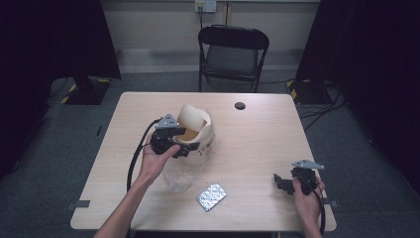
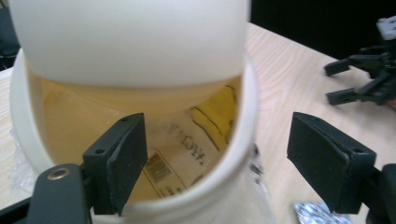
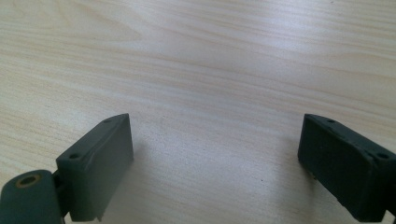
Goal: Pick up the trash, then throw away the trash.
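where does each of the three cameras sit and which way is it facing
High view: above the person's side, facing forward and down on the table; both forearms, left tongs, right tongs.
Left gripper view: rides the left tongs, facing into the open cream container.
Right gripper view: rides the right tongs, facing bare tabletop.
Shared: high and left gripper views both show the container and foil blister pack.

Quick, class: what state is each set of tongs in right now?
Left tongs: open, straddling the rim of the cream container, one jaw inside and one outside.
Right tongs: open, holding nothing, over bare table.
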Demonstrator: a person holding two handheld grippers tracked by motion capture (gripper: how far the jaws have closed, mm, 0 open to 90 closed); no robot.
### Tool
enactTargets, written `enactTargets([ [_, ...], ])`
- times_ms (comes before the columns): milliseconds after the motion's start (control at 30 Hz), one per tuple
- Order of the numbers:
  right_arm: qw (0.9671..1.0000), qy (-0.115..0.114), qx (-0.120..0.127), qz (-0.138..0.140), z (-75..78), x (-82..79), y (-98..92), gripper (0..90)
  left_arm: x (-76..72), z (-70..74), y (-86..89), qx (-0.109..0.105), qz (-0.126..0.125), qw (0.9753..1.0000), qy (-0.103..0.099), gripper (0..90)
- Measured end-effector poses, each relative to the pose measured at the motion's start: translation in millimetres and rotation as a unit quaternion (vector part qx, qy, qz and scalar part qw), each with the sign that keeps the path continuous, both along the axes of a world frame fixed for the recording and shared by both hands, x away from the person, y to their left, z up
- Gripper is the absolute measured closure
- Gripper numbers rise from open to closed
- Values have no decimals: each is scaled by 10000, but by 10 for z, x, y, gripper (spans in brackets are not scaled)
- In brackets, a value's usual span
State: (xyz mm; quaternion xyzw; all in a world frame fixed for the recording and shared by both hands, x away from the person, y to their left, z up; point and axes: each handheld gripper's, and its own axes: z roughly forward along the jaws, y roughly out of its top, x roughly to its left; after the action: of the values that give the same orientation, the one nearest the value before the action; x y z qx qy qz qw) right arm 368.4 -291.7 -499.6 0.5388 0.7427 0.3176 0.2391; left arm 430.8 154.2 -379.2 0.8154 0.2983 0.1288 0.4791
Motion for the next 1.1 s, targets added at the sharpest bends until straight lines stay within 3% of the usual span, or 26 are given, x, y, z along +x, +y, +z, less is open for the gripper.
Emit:
enactTargets([
  [267,10000,-2,-1,0,0,0,0,96,-281,-32,94,-156,-68,9998,-108,210],
  [400,10000,0,-1,-1,0,0,0,96,-459,-28,82,-86,-176,9996,-214,211],
  [533,10000,1,-1,0,0,0,0,96,-542,-26,87,-180,-208,9994,-192,212],
  [700,10000,0,-1,1,0,0,0,96,-674,-135,45,-104,-359,9993,-26,211],
  [733,10000,0,-1,1,0,0,0,96,-711,-204,43,-195,-380,9991,72,212],
  [967,10000,4,4,-4,0,-1,1,96,-794,-343,54,-174,-391,9989,186,211],
  [1100,10000,2,6,-8,0,2,2,96,-873,-483,-9,-126,-517,9978,386,211],
])
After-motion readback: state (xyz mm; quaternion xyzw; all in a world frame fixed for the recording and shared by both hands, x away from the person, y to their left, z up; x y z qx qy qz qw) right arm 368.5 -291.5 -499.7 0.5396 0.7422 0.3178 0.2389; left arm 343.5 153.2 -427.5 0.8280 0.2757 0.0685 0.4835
